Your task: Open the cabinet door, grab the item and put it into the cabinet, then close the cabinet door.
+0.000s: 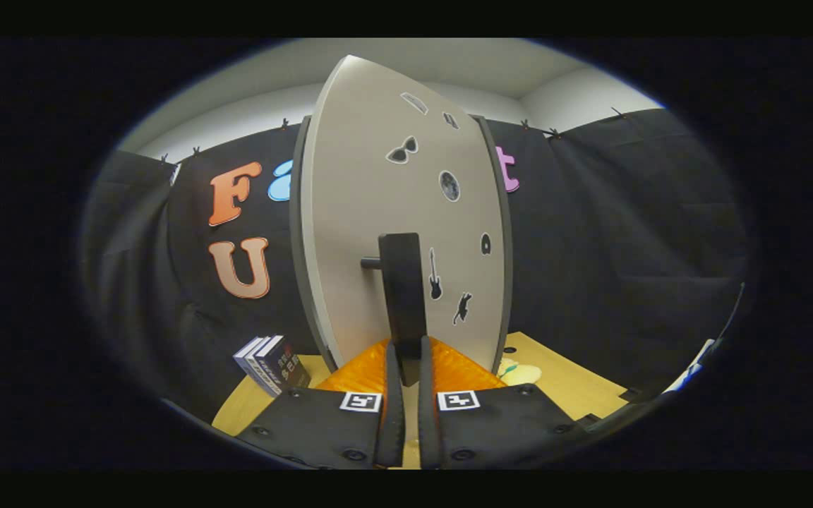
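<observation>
The cabinet's pale door [371, 212], dotted with small dark stickers, stands upright straight ahead of me. Its dark frame [298, 233] shows along both sides behind it. A black vertical handle [402, 282] sticks out from the door on a short stub. My gripper [408, 353] is shut on the lower end of that handle, one finger on each side. A stack of small dark books [270, 364] lies on the wooden table [569, 384], left of the cabinet's foot. Whether the door sits flush or slightly ajar I cannot tell.
A pale yellowish object [519, 370] lies on the table just right of the cabinet's base. Black cloth walls close in the booth behind and on both sides. The table's edge runs close on the right.
</observation>
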